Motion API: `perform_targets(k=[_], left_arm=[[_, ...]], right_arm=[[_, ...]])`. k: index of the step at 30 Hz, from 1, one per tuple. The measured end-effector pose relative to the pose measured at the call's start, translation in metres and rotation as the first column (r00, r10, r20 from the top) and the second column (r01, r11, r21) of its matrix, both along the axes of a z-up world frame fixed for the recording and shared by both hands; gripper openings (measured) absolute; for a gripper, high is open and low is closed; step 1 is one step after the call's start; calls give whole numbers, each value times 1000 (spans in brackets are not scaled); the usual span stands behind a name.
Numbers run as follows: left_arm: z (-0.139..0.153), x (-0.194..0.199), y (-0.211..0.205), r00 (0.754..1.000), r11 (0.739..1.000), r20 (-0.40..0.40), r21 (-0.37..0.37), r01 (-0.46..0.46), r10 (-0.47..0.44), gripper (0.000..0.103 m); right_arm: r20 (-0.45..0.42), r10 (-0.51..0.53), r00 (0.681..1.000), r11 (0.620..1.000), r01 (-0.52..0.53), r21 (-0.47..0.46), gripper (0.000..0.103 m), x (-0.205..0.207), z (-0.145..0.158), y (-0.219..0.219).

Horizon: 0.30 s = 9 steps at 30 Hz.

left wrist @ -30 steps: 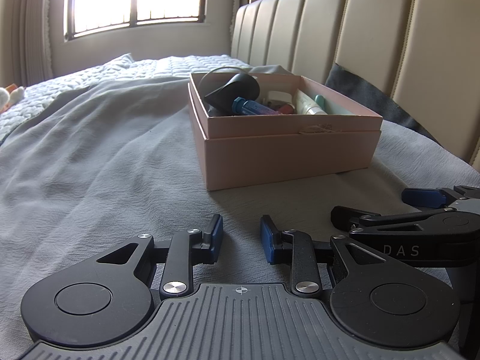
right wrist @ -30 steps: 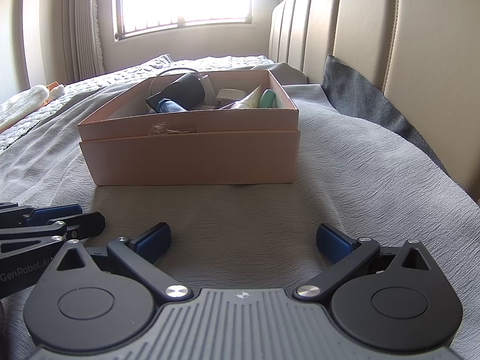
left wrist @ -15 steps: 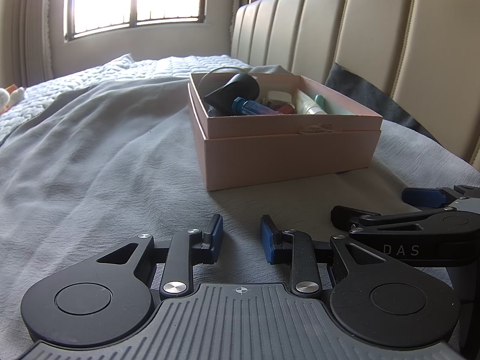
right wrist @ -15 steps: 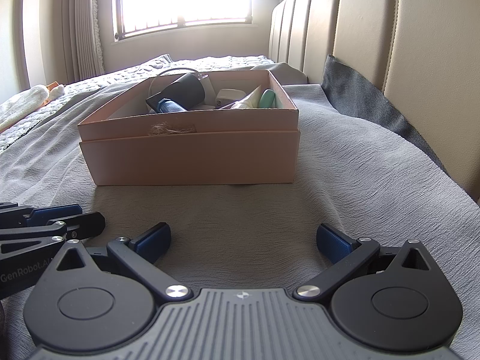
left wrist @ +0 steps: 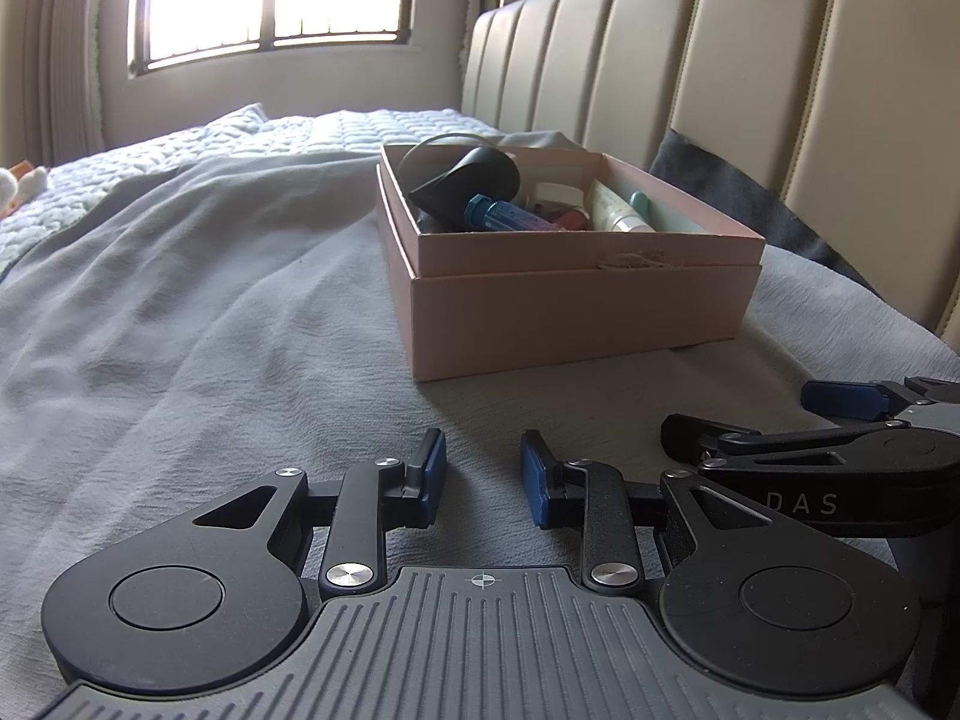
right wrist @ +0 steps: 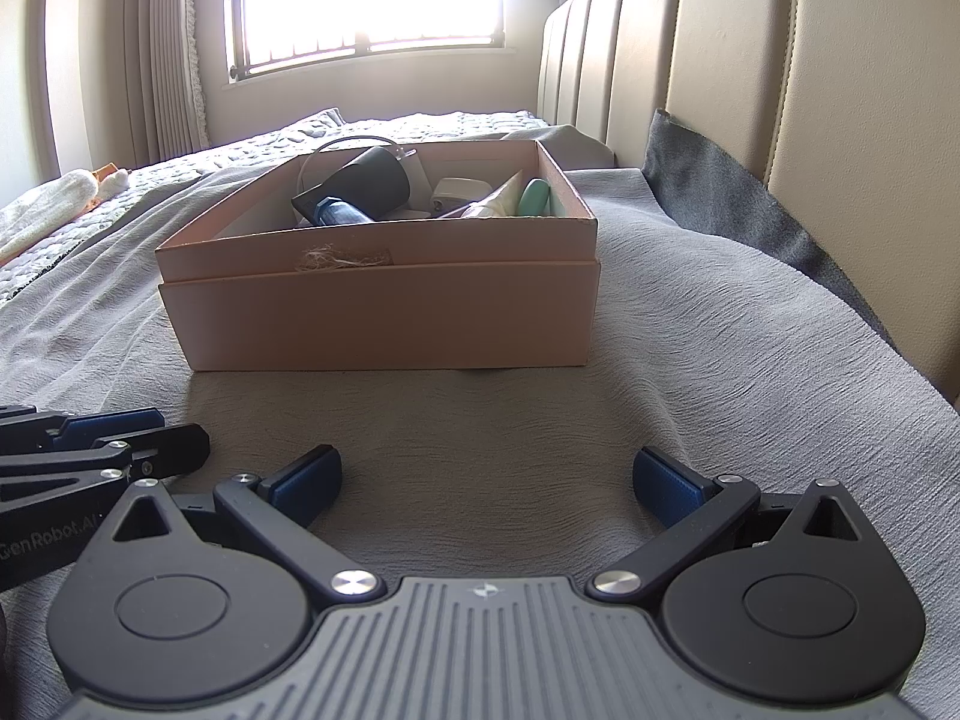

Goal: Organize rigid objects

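Two black grippers with blue pads rest on a grey blanket [right wrist: 480, 420] before a pink cardboard box [right wrist: 384, 312].
Left gripper [left wrist: 483, 477] narrowly parted, right gripper [right wrist: 486, 480] spread wide, both empty.

open pink box [right wrist: 384, 312] on grey bedspread [right wrist: 540, 420], items [right wrist: 372, 192] inside.

The box [left wrist: 576, 306] stands on the bed [left wrist: 180, 312], beside the headboard [left wrist: 750, 90]; the tube [left wrist: 609, 207] lies in it.
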<state>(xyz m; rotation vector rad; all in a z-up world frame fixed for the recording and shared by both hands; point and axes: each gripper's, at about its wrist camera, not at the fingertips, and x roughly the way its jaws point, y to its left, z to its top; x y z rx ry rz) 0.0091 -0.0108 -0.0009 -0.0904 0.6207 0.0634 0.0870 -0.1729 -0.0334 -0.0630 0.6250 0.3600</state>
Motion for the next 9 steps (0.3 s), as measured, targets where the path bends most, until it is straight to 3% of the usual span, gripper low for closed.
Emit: perform_targets(k=[9], left_arm=[[0,0,-1,1000,1000,-3,9,1,-1,30]], right_arm=[[0,0,1000,1000,0,0,103,0,0,0]])
